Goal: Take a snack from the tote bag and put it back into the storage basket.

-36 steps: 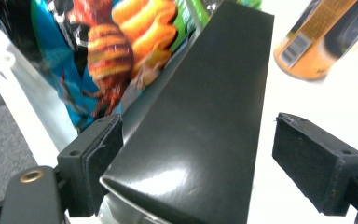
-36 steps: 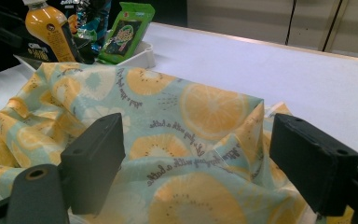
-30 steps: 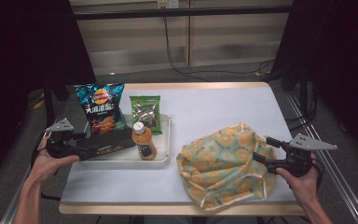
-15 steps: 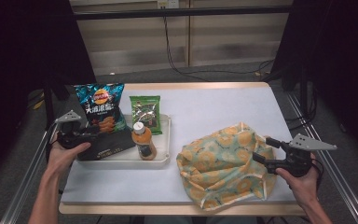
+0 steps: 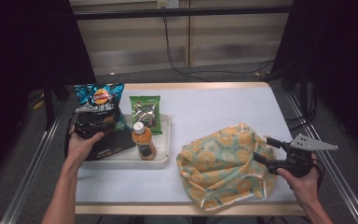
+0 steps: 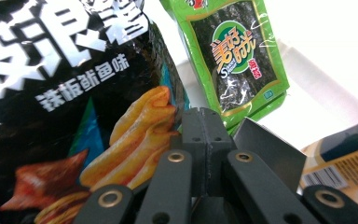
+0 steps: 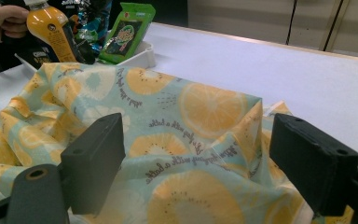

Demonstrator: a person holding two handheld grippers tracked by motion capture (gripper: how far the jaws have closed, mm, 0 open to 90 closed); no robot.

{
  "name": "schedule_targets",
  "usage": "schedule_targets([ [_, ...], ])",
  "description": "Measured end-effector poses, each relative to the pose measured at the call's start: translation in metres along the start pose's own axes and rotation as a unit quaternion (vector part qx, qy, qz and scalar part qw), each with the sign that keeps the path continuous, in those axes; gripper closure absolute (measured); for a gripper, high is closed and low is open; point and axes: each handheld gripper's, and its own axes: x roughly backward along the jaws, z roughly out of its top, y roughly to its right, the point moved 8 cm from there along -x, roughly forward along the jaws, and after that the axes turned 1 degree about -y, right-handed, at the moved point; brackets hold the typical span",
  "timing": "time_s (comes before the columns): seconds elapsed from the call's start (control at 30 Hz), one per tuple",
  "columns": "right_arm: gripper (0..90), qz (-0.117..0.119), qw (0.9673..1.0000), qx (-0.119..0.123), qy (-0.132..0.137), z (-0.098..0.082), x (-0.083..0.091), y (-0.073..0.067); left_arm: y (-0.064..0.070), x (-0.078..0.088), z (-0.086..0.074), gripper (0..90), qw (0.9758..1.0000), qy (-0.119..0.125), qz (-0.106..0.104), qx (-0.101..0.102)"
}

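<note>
1. Looks like the packing stage, snacks going off the tray (image 5: 165,156) into the fruit-print cloth bag (image 5: 219,163). Pretty sure the grab on the chips bag (image 5: 98,95) is the step in hand right now.
2. Nearest first: cloth bag lying crumpled on the table right of the tray, well apart from it. Right gripper (image 5: 265,149) parked at the bag's far-from-tray edge, jaws spread wide, one either side of a raised fold (image 7: 242,116) in the right gripper view. Not pinching it, nothing held.
3. Next out: left gripper (image 5: 106,120) over the tray's left end, nose at the lower part of the chips bag. Jaws just been closing, and in the left gripper view (image 6: 207,114) pressed flat together. No film visible between the pads, so can't tell if a thin fold got caught or missed.
4. On the tray itself: black box (image 5: 109,144) at the left, orange bottle (image 5: 143,140) upright in the middle.
5. Farthest: chips bag propped at the tray's back-left corner, green seaweed pack (image 5: 145,109) leaning on the back rim just beside it.
6. Next move, probably: test the pinch with a small lift, re-open and bite deeper if the chips slip, then carry across to the cloth bag. Needs the right side to hold that fold open too.
</note>
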Motion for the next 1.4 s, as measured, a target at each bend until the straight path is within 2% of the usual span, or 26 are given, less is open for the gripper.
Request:
schedule_targets([
  [0.07, 18.0, 0.002, 1.0, 0.001, -0.002, -0.001, 0.0, 0.0, -0.001, -0.004, -0.002, 87.9, 1.0, -0.006, 0.005, 0.005],
  [0.13, 18.1, 0.001, 1.0, 0.001, -0.001, 0.0, 0.0, 0.0, -0.001, -0.008, -0.006, 85.2, 0.9996, -0.025, 0.012, 0.002],
  [0.17, 18.2, 0.001, 1.0, 0.0, 0.0, 0.0, 0.0, -0.001, 0.001, -0.011, -0.007, 85.2, 0.9996, -0.026, 0.005, 0.003],
  [0.27, 18.2, 0.001, 1.0, 0.002, 0.0, 0.0, 0.0, 0.0, 0.005, -0.015, -0.01, 85.0, 0.9992, -0.039, 0.002, -0.008],
  [0.33, 18.2, 0.0, 1.0, 0.001, 0.001, 0.0, 0.001, 0.0, 0.007, -0.015, -0.011, 85.0, 0.999, -0.042, 0.003, -0.011],
  [0.43, 18.2, 0.0, 1.0, 0.0, -0.001, -0.001, 0.001, 0.0, 0.012, -0.014, -0.014, 85.1, 0.9986, -0.048, -0.01, -0.016],
  [0.6, 18.2, 0.001, 1.0, 0.001, 0.0, 0.0, 0.0, 0.0, 0.018, -0.013, -0.018, 85.1, 0.9978, -0.056, -0.017, -0.029],
  [0.8, 18.2, 0.0, 1.0, 0.0, 0.0, 0.0, 0.0, 0.0, 0.021, -0.009, -0.021, 85.0, 0.9976, -0.057, -0.021, -0.035],
  [0.87, 18.2, 0.001, 1.0, 0.001, 0.001, 0.0, 0.0, 0.0, 0.023, -0.008, -0.022, 85.0, 0.9975, -0.052, -0.031, -0.036],
  [0.9, 18.2, -0.001, 1.0, -0.001, 0.0, 0.0, 0.0, 0.0, 0.023, -0.007, -0.024, 85.0, 0.9971, -0.058, -0.025, -0.042],
  [0.93, 18.2, 0.001, 1.0, 0.001, 0.0, 0.0, 0.0, 0.0, 0.024, -0.007, -0.024, 85.0, 0.9973, -0.056, -0.026, -0.04],
  [0.97, 18.2, 0.002, 1.0, 0.002, -0.001, 0.0, 0.0, 0.0, 0.024, -0.006, -0.025, 85.1, 0.9967, -0.058, -0.033, -0.047],
  [1.03, 18.3, 0.002, 1.0, 0.0, 0.001, 0.0, 0.0, 0.0, 0.025, -0.005, -0.027, 85.1, 0.9965, -0.061, -0.03, -0.049],
  [1.07, 18.3, 0.0, 1.0, 0.0, 0.0, 0.0, 0.0, 0.0, 0.026, -0.004, -0.027, 86.7, 0.996, -0.06, -0.039, -0.053],
  [1.1, 18.3, 0.0, 1.0, -0.001, 0.0, 0.0, -0.001, 0.0, 0.025, -0.003, -0.027, 88.9, 0.9957, -0.06, -0.036, -0.06],
  [1.13, 18.3, 0.001, 1.0, -0.001, 0.0, 0.0, -0.001, -0.001, 0.027, -0.004, -0.028, 88.9, 0.9963, -0.058, -0.039, -0.05],
  [1.17, 18.3, 0.0, 1.0, -0.001, 0.0, 0.0, -0.001, -0.001, 0.027, -0.004, -0.028, 88.6, 0.9962, -0.059, -0.039, -0.049],
  [1.2, 18.3, 0.0, 1.0, 0.0, 0.001, 0.0, 0.0, -0.001, 0.026, -0.004, -0.028, 86.7, 0.9963, -0.059, -0.037, -0.05],
  [1.27, 18.3, 0.0, 1.0, -0.001, -0.001, 0.0, -0.001, 0.0, 0.029, -0.001, -0.028, 87.4, 0.9952, -0.061, -0.057, -0.051],
  [1.3, 18.3, 0.0, 1.0, -0.001, 0.0, 0.0, -0.001, -0.001, 0.028, -0.001, -0.028, 87.4, 0.9954, -0.06, -0.052, -0.053],
  [1.4, 18.3, 0.001, 1.0, 0.002, 0.0, 0.0, 0.0, 0.0, 0.031, 0.0, -0.03, 87.9, 0.9949, -0.059, -0.059, -0.056],
])
